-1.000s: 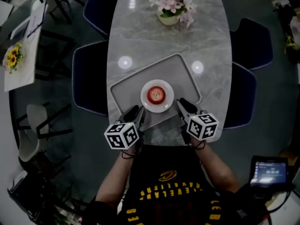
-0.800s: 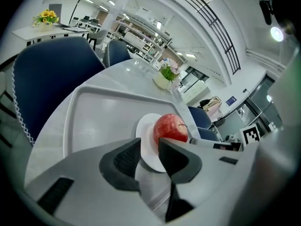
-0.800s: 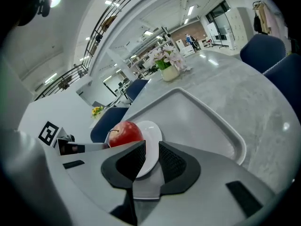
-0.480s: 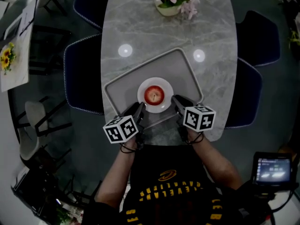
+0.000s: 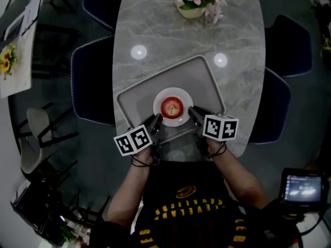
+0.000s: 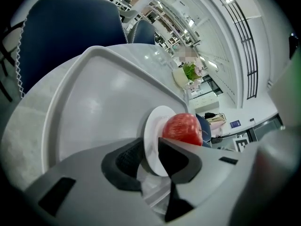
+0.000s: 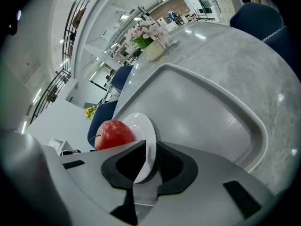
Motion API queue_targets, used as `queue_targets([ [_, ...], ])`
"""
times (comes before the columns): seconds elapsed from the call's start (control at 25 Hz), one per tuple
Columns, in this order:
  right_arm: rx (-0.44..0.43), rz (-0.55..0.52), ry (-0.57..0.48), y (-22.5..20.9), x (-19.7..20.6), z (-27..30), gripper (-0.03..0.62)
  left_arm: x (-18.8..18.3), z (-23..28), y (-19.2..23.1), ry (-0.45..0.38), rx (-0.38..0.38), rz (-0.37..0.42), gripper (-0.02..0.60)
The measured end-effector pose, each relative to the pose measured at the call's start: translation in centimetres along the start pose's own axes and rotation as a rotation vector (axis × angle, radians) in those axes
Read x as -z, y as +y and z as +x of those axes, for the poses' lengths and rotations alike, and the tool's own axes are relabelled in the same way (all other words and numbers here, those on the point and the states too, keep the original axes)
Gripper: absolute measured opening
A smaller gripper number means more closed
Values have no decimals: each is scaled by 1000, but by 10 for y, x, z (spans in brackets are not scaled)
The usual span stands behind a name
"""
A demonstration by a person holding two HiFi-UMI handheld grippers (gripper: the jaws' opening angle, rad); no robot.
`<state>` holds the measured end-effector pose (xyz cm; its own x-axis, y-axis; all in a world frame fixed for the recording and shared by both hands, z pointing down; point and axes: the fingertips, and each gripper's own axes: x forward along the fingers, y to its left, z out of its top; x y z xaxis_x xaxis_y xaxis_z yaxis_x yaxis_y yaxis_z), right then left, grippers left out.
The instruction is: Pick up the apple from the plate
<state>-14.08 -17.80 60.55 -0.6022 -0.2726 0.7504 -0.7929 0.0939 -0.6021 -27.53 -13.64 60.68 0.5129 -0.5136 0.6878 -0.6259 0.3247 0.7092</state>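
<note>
Left tool [image 6: 150,160]: its jaws are standing apart and straddling the near-left rim of the plate [image 6: 151,140]; in its own view the white edge is sitting in the gap, with open space showing beside one pad, so it is not clamping anything.
Right tool [image 7: 148,163]: it is mirroring the left, with its jaws spread around the near-right rim of the plate and the rim running between the pads.
What each tool is pointing at: both are aiming at the plate's edge rather than at the fruit, and neither is touching the apple [image 5: 171,107].
Apple's place: it is sitting in the middle of the plate, stem side up, just beyond and above both sets of jaw tips.
Direction from the left tool: the apple is lying ahead and to that tool's right.
Direction from the right tool: the apple is lying ahead and to that tool's left.
Nearer tool: the two are looking about equally close, one on each side, so I am judging neither to have a clear advantage.
Long axis: the apple is looking roughly round, so no grip direction is standing out.
Next move: judging from this, a tool is needing to lift clear of the rim and come in higher to close on the fruit.
Outward: the plate is resting in a grey tray [image 5: 202,80] on the marble counter [image 5: 181,37].
</note>
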Motion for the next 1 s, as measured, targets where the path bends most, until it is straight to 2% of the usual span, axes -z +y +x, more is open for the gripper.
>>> queue_targets([
  [0.24,-17,8,49,-4,-3,8,73,-2,8,1,27,-16,-27,104],
  [0.36,-32,27,48,-1,0,6,46,-1,4,7,35,-35,-37,49],
  [1.0,-67,107,21,-8,-5,4,43,-5,9,1,51,-15,-35,46],
])
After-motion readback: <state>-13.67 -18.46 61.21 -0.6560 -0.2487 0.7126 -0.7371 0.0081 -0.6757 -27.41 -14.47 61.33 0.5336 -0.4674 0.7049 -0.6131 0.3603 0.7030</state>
